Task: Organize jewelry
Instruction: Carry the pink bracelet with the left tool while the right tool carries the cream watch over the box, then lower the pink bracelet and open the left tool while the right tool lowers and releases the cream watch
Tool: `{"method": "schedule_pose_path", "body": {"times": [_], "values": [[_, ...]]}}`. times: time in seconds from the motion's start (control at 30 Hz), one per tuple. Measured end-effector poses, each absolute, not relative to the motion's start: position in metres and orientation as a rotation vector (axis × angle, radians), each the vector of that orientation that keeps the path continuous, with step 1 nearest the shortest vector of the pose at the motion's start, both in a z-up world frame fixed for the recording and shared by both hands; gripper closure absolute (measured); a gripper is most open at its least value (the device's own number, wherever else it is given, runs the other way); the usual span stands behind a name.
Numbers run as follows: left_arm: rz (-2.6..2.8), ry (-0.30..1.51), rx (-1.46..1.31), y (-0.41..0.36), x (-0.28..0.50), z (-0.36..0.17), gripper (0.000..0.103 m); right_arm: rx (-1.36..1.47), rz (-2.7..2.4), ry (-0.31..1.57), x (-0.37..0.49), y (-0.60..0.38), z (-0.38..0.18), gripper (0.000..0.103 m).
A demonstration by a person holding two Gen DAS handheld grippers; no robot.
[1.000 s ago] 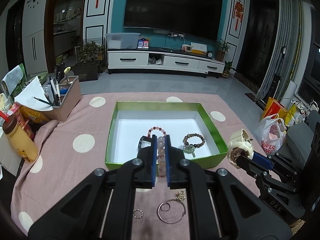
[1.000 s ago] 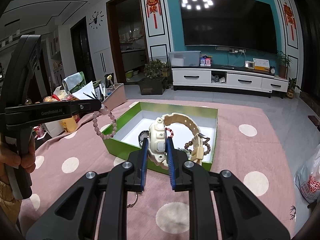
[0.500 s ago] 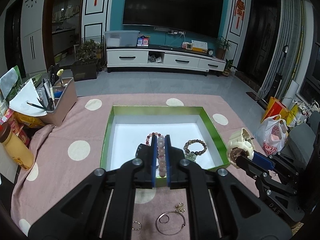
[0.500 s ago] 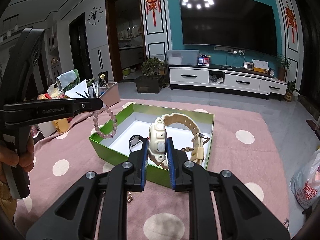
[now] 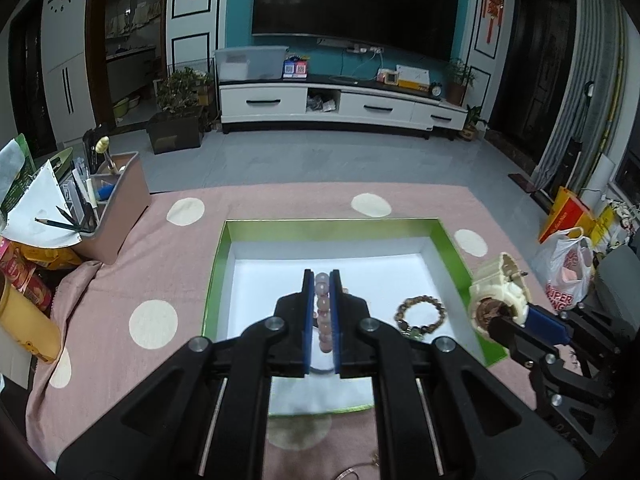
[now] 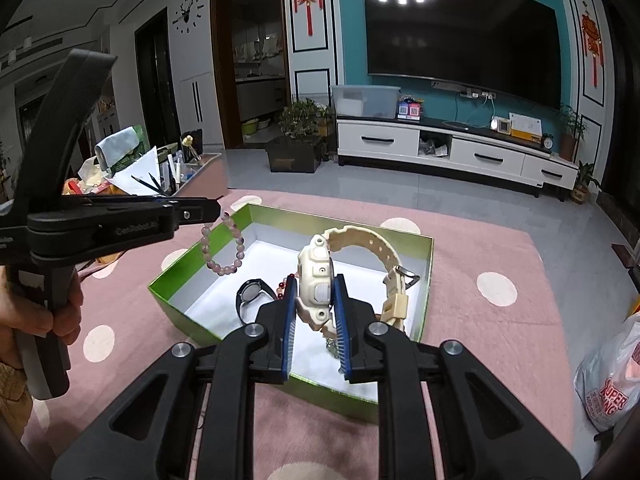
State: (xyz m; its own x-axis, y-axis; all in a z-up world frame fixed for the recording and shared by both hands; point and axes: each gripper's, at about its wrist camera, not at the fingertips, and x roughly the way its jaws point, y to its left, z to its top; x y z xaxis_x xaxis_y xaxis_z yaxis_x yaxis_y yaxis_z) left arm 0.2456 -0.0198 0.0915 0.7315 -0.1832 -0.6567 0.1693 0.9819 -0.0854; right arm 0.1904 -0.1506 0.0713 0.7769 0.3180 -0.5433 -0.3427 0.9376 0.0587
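Both tongs hang over the open green box [image 5: 448,248], each with a piece carried clear of the desk, which suits a drop straight into the white tray and keeps the pieces from dragging across the pink spotted cloth [image 5: 120,272]. The left tongs [image 5: 321,316] are pinched almost fully together on a pink bead bracelet [image 5: 323,312]; the beads run in a line between the blue pads, and in the right wrist view the rest of the loop dangles free below the tips, over the box's near-left corner. The right tongs [image 6: 314,312] stand narrowly apart, clamped on the case of a cream watch [image 6: 316,276]; its strap arches up and beyond the tips, and the buckle end hangs down to their right, inside the box walls. Gripping the hard case and not the floppy strap probably keeps the watch from swinging. Just beyond and below the right tongs, already on the box floor, lie a black watch [image 6: 251,294] to the left and part of a red bead string [image 6: 285,283], mostly hidden. Past the left tongs to the right lies a brown bead bracelet [image 5: 420,312]. Farther left of both tongs stands a pen holder [image 5: 116,196].
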Motion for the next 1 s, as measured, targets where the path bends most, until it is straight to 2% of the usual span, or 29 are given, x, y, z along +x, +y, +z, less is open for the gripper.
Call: {"method": "schedule_pose_path", "body": {"times": [0.4,1.0], "values": [[-0.134,0.806,-0.016,-0.006,0.293,0.052,0.096,-0.072,0.335,0.661,0.235,-0.138,0.046,0.085],[-0.106,0.876,-0.008,0.003,0.320,0.018,0.096,-0.096,0.300,0.743,0.273,-0.123,0.019,0.085]]}}
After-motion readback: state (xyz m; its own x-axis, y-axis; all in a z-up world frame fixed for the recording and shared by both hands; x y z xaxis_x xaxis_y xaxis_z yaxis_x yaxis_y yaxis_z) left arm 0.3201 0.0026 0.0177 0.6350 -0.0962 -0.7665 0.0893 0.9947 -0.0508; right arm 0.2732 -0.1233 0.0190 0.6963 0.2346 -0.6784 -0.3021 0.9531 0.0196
